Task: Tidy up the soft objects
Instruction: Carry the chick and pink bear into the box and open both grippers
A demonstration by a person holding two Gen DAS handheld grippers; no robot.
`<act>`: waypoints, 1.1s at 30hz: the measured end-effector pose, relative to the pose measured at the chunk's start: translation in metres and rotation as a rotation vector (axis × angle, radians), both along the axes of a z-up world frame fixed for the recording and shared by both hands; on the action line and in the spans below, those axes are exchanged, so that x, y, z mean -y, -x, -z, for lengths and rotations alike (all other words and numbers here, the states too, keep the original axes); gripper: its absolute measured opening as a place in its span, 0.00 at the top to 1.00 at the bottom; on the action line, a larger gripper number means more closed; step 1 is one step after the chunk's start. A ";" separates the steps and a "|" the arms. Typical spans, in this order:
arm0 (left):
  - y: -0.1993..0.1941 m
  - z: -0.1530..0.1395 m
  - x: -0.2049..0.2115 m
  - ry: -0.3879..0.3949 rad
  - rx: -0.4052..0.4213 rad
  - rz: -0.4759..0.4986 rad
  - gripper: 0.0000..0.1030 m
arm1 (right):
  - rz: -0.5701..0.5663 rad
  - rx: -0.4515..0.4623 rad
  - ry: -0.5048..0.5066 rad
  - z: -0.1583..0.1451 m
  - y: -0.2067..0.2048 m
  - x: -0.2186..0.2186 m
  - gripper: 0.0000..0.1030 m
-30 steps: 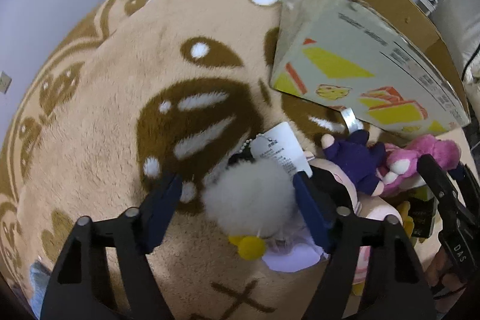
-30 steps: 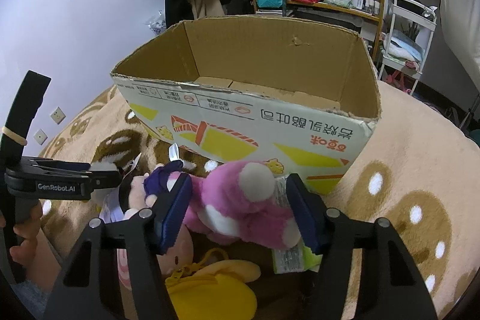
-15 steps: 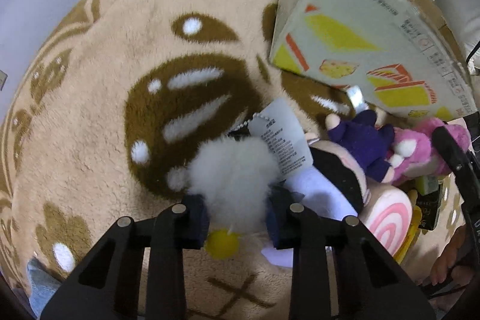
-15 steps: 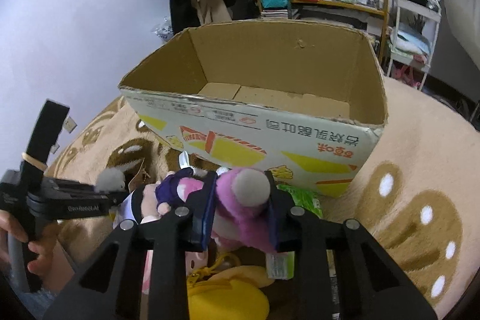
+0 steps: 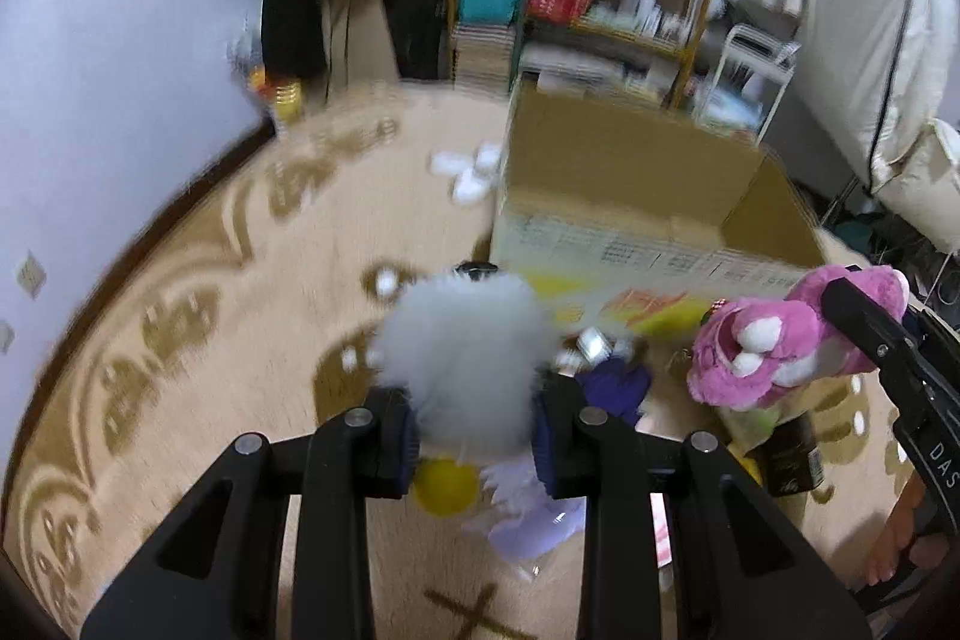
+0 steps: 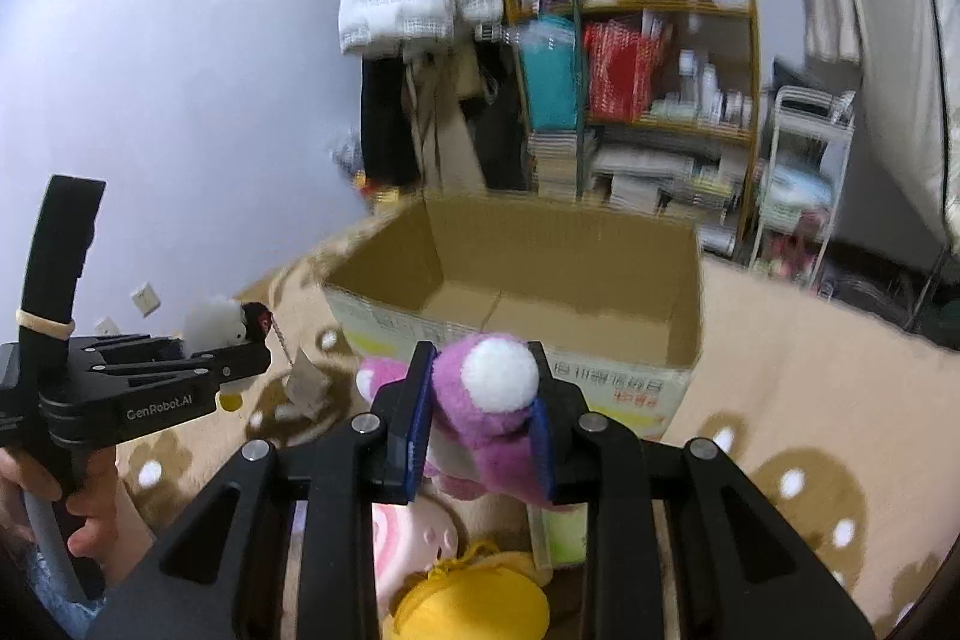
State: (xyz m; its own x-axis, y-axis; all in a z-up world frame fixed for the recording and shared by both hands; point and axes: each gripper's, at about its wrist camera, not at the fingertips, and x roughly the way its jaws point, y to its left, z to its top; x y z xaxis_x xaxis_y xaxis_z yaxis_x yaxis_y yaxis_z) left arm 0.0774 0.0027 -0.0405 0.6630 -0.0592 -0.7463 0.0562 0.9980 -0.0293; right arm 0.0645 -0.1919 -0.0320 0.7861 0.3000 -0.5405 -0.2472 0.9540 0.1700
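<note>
The left gripper (image 5: 474, 436) is pinching a fluffy white plush (image 5: 465, 346) between its pads, the toy hanging clear of the patterned rug (image 5: 180, 340), and the right gripper (image 6: 480, 424) is clamping a pink plush (image 6: 489, 400) in the same manner, a person's hand (image 6: 90, 508) showing on the left tool's handle in the right wrist view. The open cardboard box (image 6: 684, 280) is standing on the rug just beyond both toys, and its visible floor is lying bare, so by this evidence nothing is yet stowed and the sorting is judged to be at an early stage. Two items are being carried, neither over the box rim as far as can be told. Remaining on the rug near the grippers are a yellow plush (image 6: 474, 604), a pink-swirl plush (image 6: 408, 538), a purple plush (image 5: 618, 388) and a lavender item (image 5: 528, 520); these are awaiting collection, and blur is preventing a firmer count
</note>
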 end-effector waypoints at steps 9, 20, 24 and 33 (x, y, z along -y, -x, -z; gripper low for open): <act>0.000 -0.065 0.019 -0.027 0.203 0.074 0.72 | 0.033 0.151 -0.014 -0.045 0.011 0.002 0.71; -0.033 -0.082 0.050 -0.068 0.287 0.137 0.72 | 0.067 0.207 -0.005 -0.060 -0.024 0.015 0.71; -0.050 -0.076 0.054 -0.075 0.306 0.153 0.72 | 0.068 0.216 0.004 -0.062 -0.039 0.019 0.71; -0.085 -0.054 0.069 -0.112 0.278 0.169 0.72 | 0.095 0.128 -0.017 -0.032 -0.067 0.037 0.71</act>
State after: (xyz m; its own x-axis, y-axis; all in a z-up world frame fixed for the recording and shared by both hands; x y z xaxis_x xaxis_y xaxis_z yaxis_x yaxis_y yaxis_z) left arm 0.1621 -0.0668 0.0131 0.8294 -0.1137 -0.5469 0.2118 0.9700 0.1195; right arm 0.1318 -0.2284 -0.0001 0.8736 0.2292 -0.4292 -0.1766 0.9713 0.1591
